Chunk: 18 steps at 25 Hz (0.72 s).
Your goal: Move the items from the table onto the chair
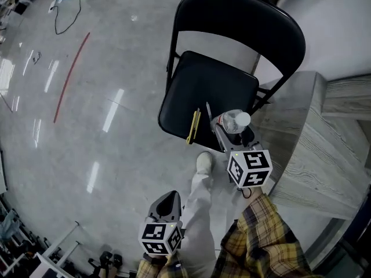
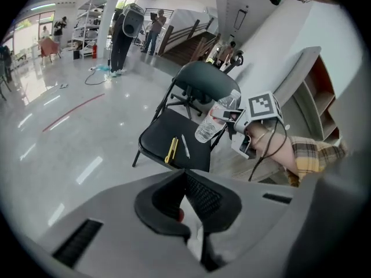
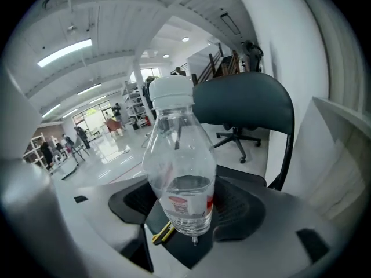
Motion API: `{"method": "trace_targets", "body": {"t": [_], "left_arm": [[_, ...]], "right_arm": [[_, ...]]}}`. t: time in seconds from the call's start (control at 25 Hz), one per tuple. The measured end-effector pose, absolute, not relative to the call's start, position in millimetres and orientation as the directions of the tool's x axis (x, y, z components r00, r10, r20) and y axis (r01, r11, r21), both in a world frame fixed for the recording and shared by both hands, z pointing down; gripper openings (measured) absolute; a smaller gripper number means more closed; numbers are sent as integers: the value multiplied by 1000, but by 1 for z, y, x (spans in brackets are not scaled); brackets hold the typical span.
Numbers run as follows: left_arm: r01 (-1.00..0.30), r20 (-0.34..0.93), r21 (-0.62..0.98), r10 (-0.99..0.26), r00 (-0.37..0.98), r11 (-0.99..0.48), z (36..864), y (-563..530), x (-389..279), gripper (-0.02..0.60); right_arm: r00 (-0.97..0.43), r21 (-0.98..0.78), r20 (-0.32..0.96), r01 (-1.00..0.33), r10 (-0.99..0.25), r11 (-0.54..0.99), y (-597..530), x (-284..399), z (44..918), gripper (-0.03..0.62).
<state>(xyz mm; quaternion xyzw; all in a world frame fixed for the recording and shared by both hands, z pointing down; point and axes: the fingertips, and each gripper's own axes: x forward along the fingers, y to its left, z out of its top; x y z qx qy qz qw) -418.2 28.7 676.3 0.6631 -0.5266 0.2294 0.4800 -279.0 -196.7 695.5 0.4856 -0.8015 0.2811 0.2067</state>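
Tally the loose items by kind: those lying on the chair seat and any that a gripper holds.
yellow hand tool, on the chair seat: 1
thin pen-like stick, on the seat beside it: 1
water bottle, clear, held in the right gripper: 1
Total: 3

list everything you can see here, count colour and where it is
chair: 1, black, on the floor beside the table
tool: 1, yellow, on the seat's front
pen: 1, pale, on the seat beside the tool
bottle: 1, clear with white cap, a little water, held over the seat
table: 1, grey wood, right of the chair
line: 1, red, on the floor left of the chair
right gripper: 1, grey, shut on the bottle
left gripper: 1, grey, shut, empty
sleeves: 2, yellow plaid, behind the grippers
shoe: 1, white, before the chair
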Motion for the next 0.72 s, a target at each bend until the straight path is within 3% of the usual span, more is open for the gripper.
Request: {"method": "trace_targets", "body": {"t": [0.32, 0.72], "left_arm": [[-917, 837, 393, -440, 325, 69, 700, 44, -428, 5], [-913, 834, 399, -445, 325, 81, 704, 34, -430, 5]], "right_arm": [[-287, -229, 657, -957, -697, 178, -235, -249, 784, 310], [-259, -185, 684, -966, -682, 182, -234, -245, 820, 311]]}}
